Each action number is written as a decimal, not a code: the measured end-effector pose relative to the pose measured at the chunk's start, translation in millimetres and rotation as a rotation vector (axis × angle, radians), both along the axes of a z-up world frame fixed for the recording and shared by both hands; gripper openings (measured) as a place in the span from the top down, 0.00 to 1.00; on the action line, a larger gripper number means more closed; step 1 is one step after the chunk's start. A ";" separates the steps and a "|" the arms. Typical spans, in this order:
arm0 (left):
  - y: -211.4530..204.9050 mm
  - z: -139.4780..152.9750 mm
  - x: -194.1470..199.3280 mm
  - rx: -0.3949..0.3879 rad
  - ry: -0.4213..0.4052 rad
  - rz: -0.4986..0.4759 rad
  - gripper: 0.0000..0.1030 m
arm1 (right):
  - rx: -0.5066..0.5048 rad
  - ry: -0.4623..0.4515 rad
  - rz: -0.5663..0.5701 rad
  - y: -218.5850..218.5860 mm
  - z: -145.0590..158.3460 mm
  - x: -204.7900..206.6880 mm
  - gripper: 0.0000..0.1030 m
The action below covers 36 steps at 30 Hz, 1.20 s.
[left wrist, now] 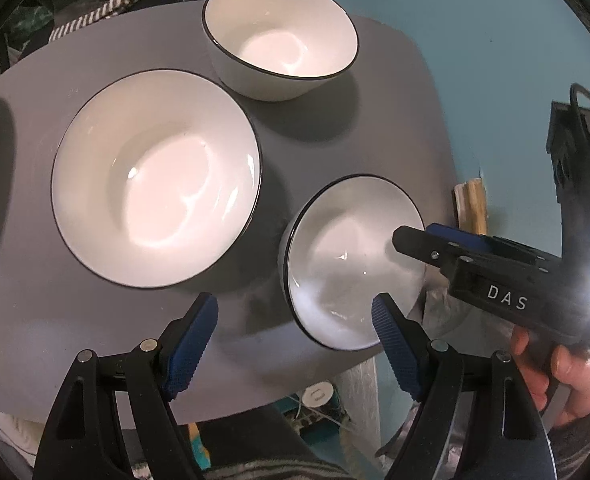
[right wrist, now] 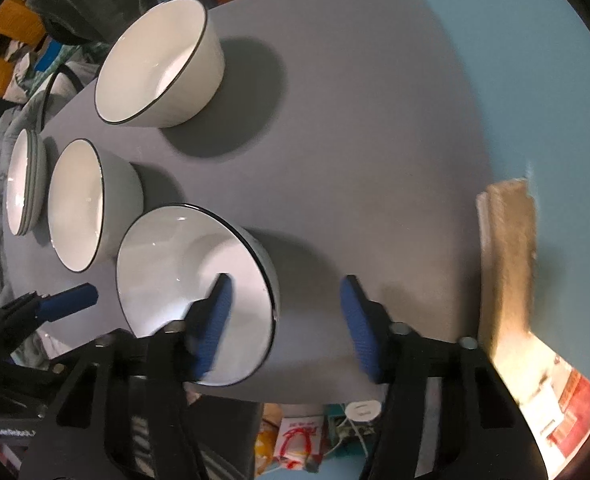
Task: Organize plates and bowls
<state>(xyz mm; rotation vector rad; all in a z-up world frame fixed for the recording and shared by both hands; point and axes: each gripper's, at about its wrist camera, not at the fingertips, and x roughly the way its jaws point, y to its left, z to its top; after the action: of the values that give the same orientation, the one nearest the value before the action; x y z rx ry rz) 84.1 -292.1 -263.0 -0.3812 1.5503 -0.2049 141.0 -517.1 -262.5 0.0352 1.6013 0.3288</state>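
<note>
Three white bowls with dark rims sit on the grey table (left wrist: 375,120): a large one (left wrist: 155,180), a far one (left wrist: 279,36) and a small near one (left wrist: 355,260). My left gripper (left wrist: 295,320) hangs open above the near table edge, its right finger over the small bowl's near rim. In the right wrist view my right gripper (right wrist: 285,284) straddles the right wall of that bowl (right wrist: 175,272). One finger is inside it and the other outside with a gap, so the gripper is open. The right gripper (left wrist: 419,240) also shows over the bowl's right rim.
A stack of plates (right wrist: 21,188) stands at the table's left end, beyond the middle bowl (right wrist: 79,204) and far bowl (right wrist: 159,68). The table's right half is bare grey. A wooden piece (right wrist: 507,240) lies off the right edge, on the teal floor. Clutter sits below the near edge.
</note>
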 end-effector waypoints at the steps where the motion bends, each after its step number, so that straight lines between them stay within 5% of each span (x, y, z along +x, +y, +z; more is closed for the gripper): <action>1: -0.8 -2.4 -0.3 0.001 0.008 0.010 0.24 | 0.007 0.004 0.007 1.2 -1.2 1.1 0.53; 9: 4.7 -18.5 -9.7 -0.023 0.051 0.124 0.38 | 0.010 0.017 0.038 4.6 -9.9 7.3 0.69; 17: 4.6 -27.4 -13.1 0.034 0.032 0.121 0.70 | -0.013 0.027 0.082 16.0 -16.4 8.4 0.87; 23: 1.5 -33.3 -4.5 0.021 0.024 0.069 0.79 | -0.016 0.034 0.080 13.5 -20.7 8.8 0.88; 36: 13.0 -35.7 6.7 -0.032 0.023 0.021 0.80 | -0.012 0.058 0.036 8.8 -22.9 12.9 0.91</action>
<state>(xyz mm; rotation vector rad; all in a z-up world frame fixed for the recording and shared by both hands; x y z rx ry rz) 90.8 -279.0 -298.7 -0.4263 1.5661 -0.2101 153.9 -508.2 -285.3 0.0071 1.6625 0.3484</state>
